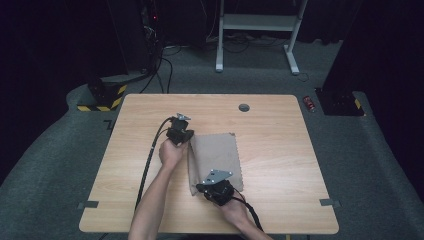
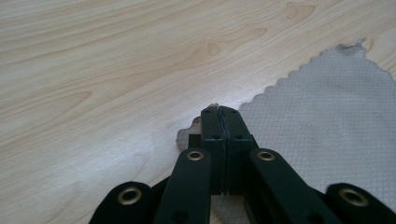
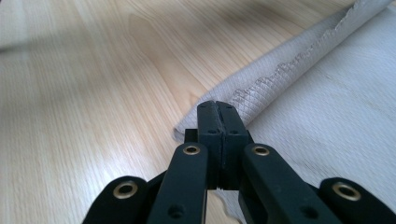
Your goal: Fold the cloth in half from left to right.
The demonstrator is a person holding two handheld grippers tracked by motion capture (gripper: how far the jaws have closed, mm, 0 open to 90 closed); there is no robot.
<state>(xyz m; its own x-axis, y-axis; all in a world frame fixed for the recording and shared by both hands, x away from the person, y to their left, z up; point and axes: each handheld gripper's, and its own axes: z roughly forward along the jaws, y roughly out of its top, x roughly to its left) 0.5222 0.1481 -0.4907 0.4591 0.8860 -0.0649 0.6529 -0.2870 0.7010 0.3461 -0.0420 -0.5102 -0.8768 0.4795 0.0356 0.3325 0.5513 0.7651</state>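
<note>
We see the wooden table (image 1: 270,150) evenly lit from above while the surrounding room falls to near black. Soft shadows sit under both forearms. In the right gripper view the far tabletop (image 3: 70,56) smears with blur; the left gripper view shows pale glare.

We look down on a light wooden table (image 1: 280,150) with rounded corners and a small round grey cap (image 1: 244,107) near its far edge. It stands on grey carpet (image 1: 60,155). Two grey tape strips (image 1: 88,204) mark the floor beside its near corners. Beyond it we see a white metal stand (image 1: 257,30) with cables (image 1: 160,70) trailing over the floor. A block with yellow and black stripes (image 1: 102,96) sits far left, a small red object (image 1: 310,103) far right. The surrounding walls are dark.
</note>
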